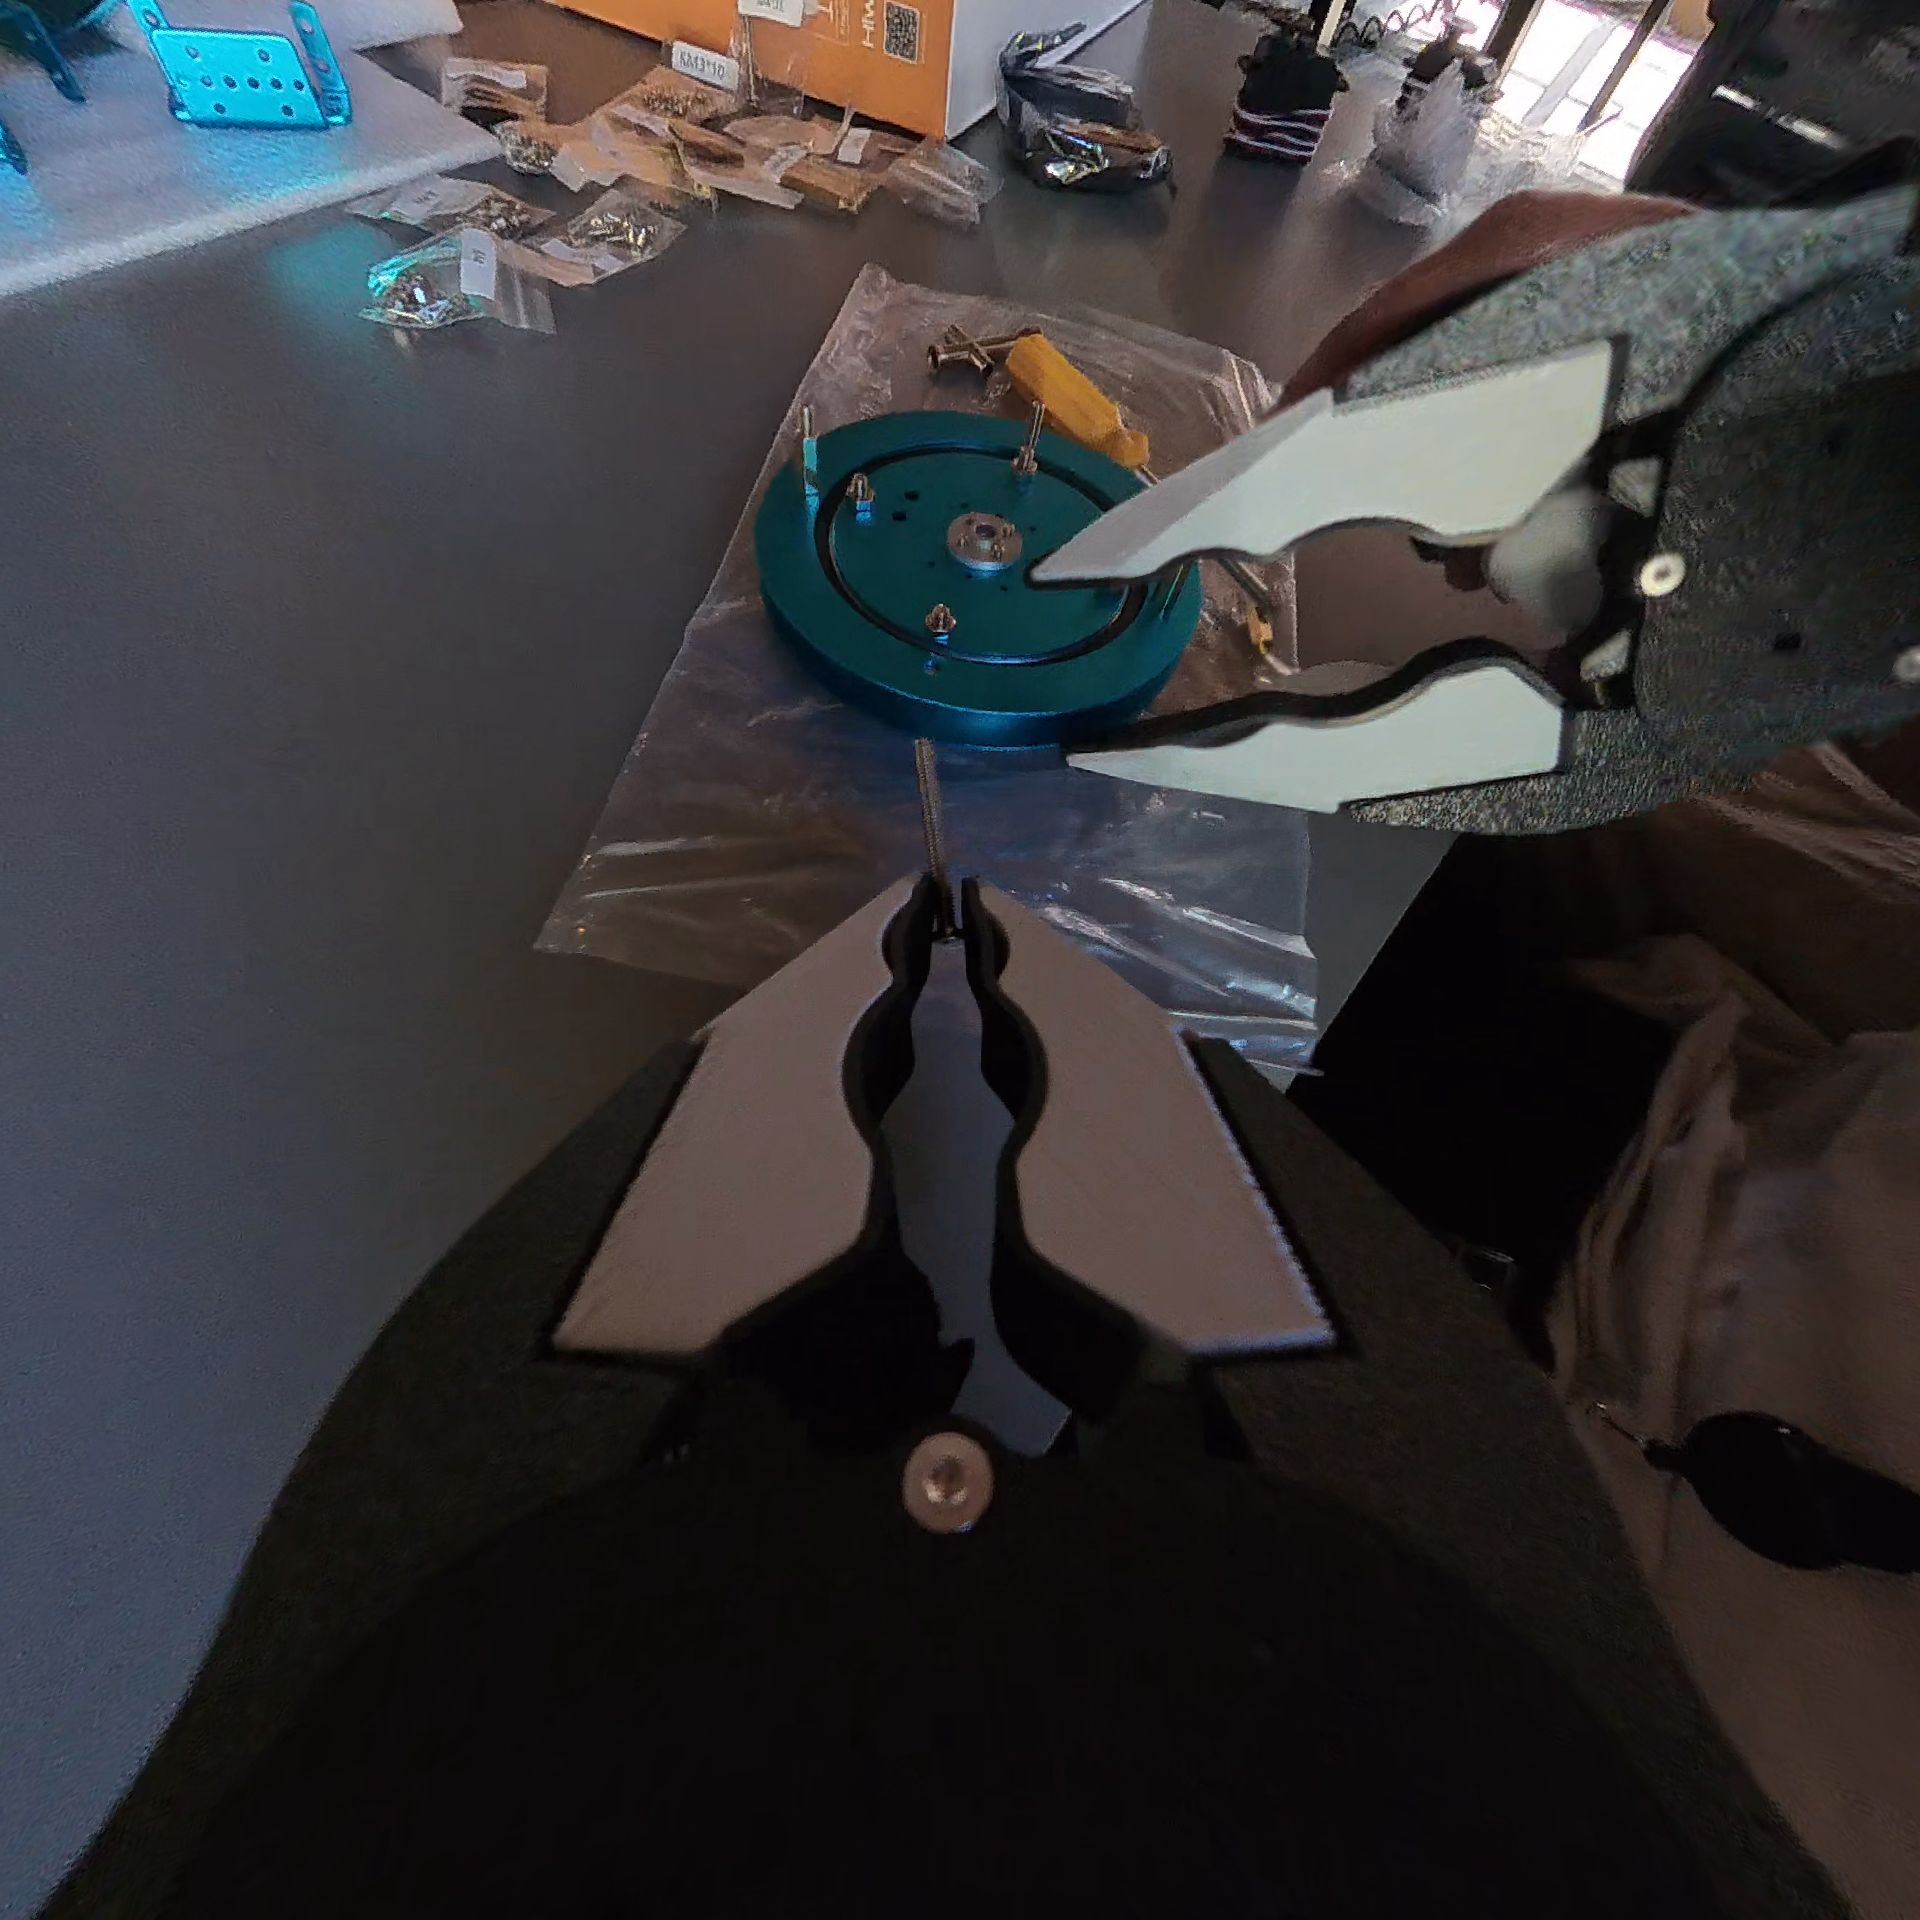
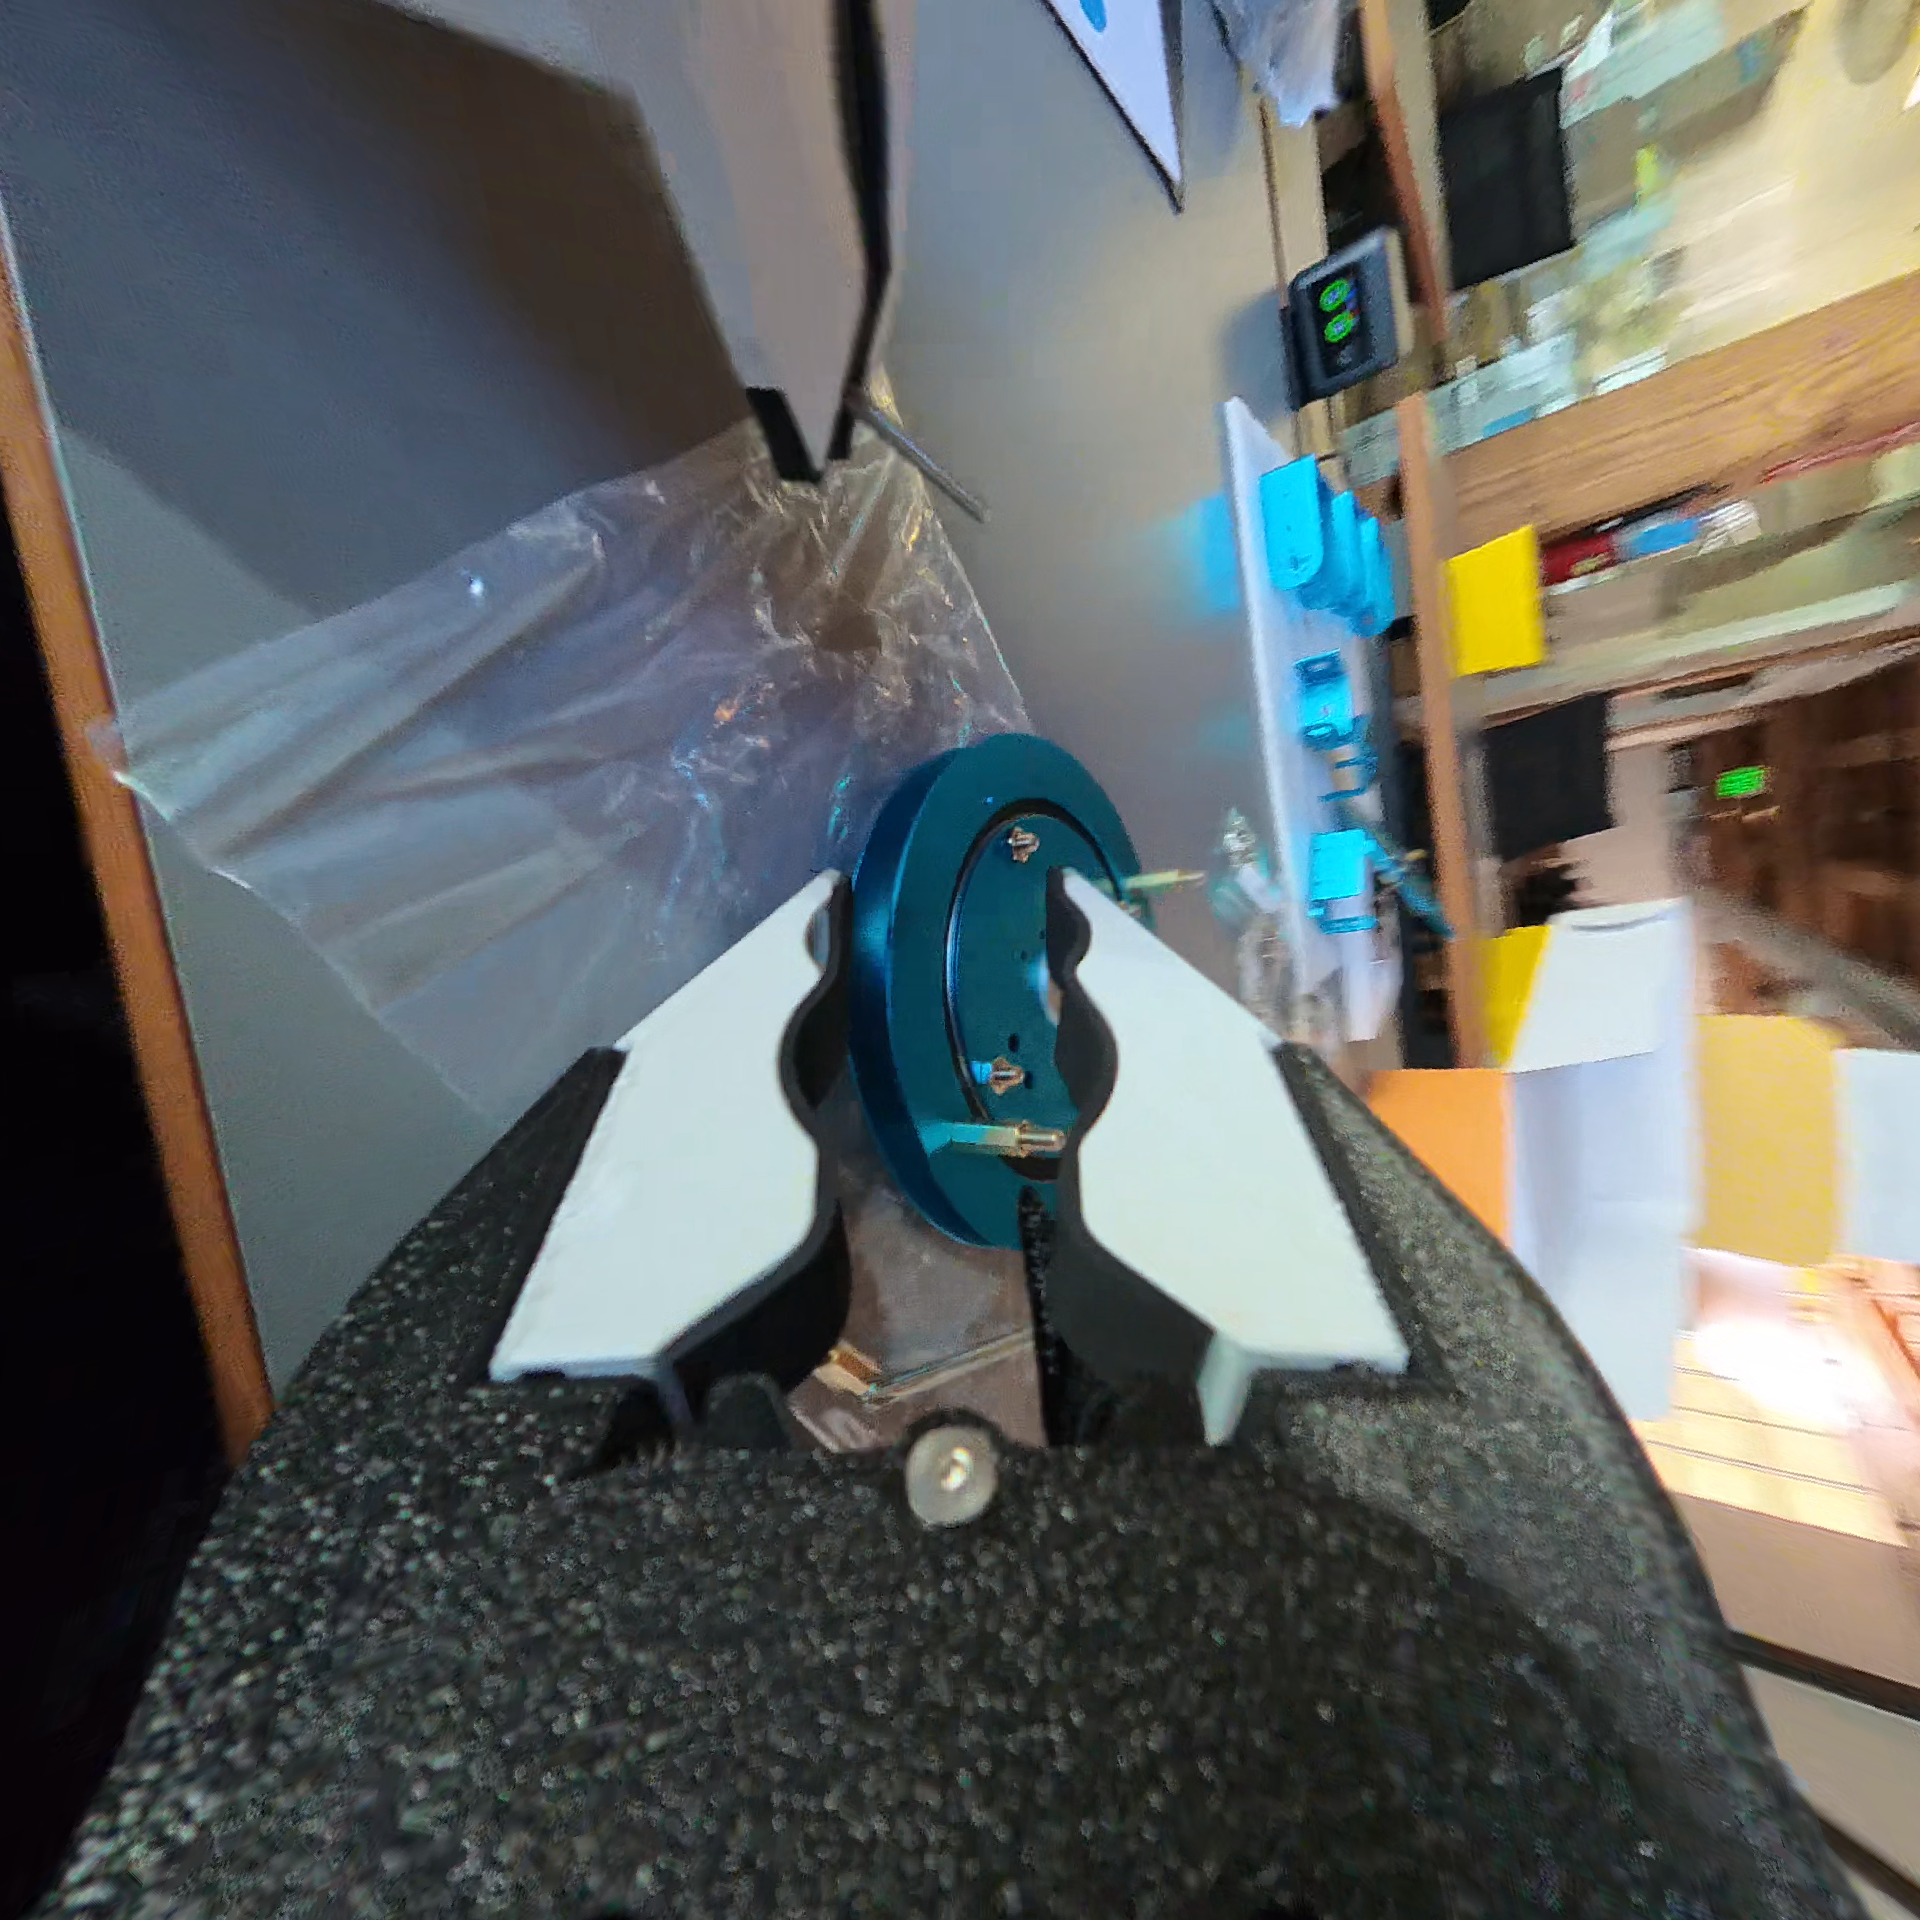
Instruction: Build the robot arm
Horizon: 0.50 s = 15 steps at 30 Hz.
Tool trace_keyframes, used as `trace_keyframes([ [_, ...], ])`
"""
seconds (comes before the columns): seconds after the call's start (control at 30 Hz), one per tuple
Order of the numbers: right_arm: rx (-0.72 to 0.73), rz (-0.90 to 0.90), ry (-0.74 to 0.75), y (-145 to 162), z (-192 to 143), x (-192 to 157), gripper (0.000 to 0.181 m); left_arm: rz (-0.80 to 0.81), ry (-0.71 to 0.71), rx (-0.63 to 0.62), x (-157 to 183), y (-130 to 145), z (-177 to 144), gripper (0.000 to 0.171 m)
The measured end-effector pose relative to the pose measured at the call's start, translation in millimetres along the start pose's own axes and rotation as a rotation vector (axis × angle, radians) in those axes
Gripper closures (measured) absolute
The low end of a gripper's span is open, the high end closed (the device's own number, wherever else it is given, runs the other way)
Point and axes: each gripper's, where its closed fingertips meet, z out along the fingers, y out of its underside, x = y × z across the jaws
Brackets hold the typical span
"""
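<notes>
A grey table point(image 1: 312, 623) carries a clear plastic bag point(image 1: 831, 831) laid flat near its edge. On the bag lies a teal disc point(image 1: 935, 665) with a black ring groove, a metal hub at its centre and several brass standoffs standing up from its face. Behind the disc are an orange box point(image 1: 831, 52), blue brackets point(image 1: 244, 73) and many small screw bags point(image 1: 582, 223); just beyond the disc lies a yellow-handled tool point(image 1: 1070, 400).

The right gripper point(image 1: 1049, 665) comes in from the right, its jaws wide and straddling the disc's rim: 1 finger over the top face, the other at the lower edge. Whether they touch the disc I cannot tell.

The left gripper point(image 1: 943, 894) is nearly closed, pinching a thin screw point(image 1: 928, 810) by its head; the screw's tip points at the disc's near rim, just short of it.
</notes>
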Motion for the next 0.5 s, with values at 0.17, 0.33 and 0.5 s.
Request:
trace_keyframes([
  [0.17,-0.077,-0.129,0.083,5.8,6.9,-11.8,0.158,0.031,0.012,-0.01,-1.4,2.1,3.5,0.167],
  [0.33,-0.128,-0.177,0.149,10.3,6.5,-7.6,0.157,0.059,0.033,-0.006,-0.1,-1.9,4.2,0.167],
  [0.5,-0.15,-0.227,0.23,12.8,10.5,1.4,0.165,0.098,0.017,-0.055,-2.9,-0.3,12.0,0.167],
])
